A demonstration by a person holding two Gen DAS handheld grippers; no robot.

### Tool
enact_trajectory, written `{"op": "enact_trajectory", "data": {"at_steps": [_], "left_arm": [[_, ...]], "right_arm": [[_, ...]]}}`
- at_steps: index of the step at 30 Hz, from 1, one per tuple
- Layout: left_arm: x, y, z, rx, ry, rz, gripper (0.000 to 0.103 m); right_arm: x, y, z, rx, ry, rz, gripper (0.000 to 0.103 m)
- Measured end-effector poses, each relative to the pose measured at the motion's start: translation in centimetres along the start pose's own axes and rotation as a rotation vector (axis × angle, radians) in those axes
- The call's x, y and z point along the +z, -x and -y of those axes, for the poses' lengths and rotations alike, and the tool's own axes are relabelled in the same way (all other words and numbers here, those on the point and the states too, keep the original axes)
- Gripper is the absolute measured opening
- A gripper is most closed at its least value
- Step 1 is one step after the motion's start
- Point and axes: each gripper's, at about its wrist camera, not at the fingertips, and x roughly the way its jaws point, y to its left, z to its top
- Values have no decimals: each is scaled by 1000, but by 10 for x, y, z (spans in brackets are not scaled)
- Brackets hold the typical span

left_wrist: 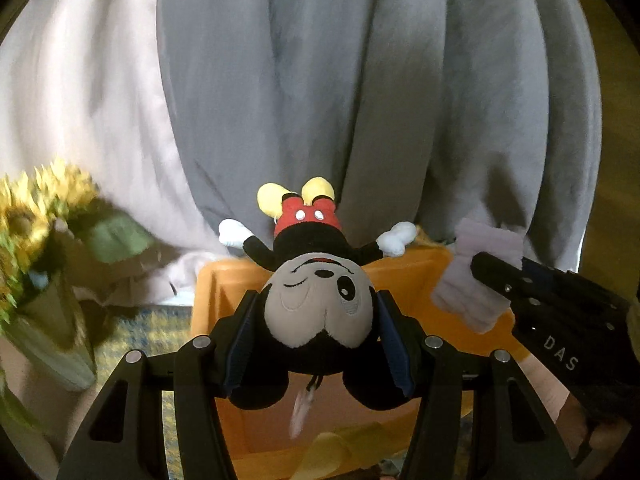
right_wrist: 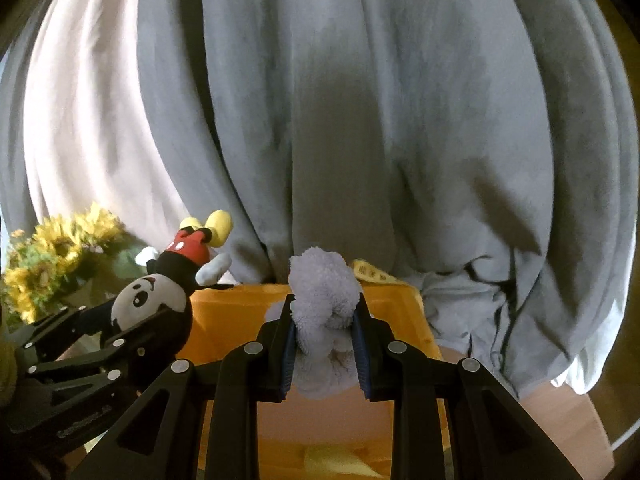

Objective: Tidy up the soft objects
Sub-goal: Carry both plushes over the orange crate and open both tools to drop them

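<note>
Hanging behind everything: grey curtain, pale pink curtain at its left edge, both reaching down past the bin's far rim. Orange bin below both grippers, open top, something yellow lying on its floor, too blurred to identify. Sunflower bouquet standing left of bin, motion-blurred. Left gripper clamped on Mickey plush at the head, one blue pad pressed into each side; plush upside down, feet pointing away toward curtain, arms spread, held above bin's near-left part, not touching it. Same plush visible from right wrist view, tilted, head in the black fingers. Right gripper closed on lavender fluffy towel, bundled and squeezed between the pads, upper end bulging past the fingertips, held over bin's far rim. Same towel in left view, just right of plush, apart from it. Small yellow item behind towel at bin's back edge, identity unclear.
</note>
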Motion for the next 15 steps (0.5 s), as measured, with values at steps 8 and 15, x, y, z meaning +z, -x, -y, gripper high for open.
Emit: {"op": "enact_trajectory", "data": {"at_steps": [8,15], "left_arm": [[-21,-19,0,11,12,-129,57],[-24,-22,-1,4,37,-164,59]], "right_arm": [[-16,-31,4,7,-13,-111,26],[-25,-46,6,9,-19,-183,26]]}}
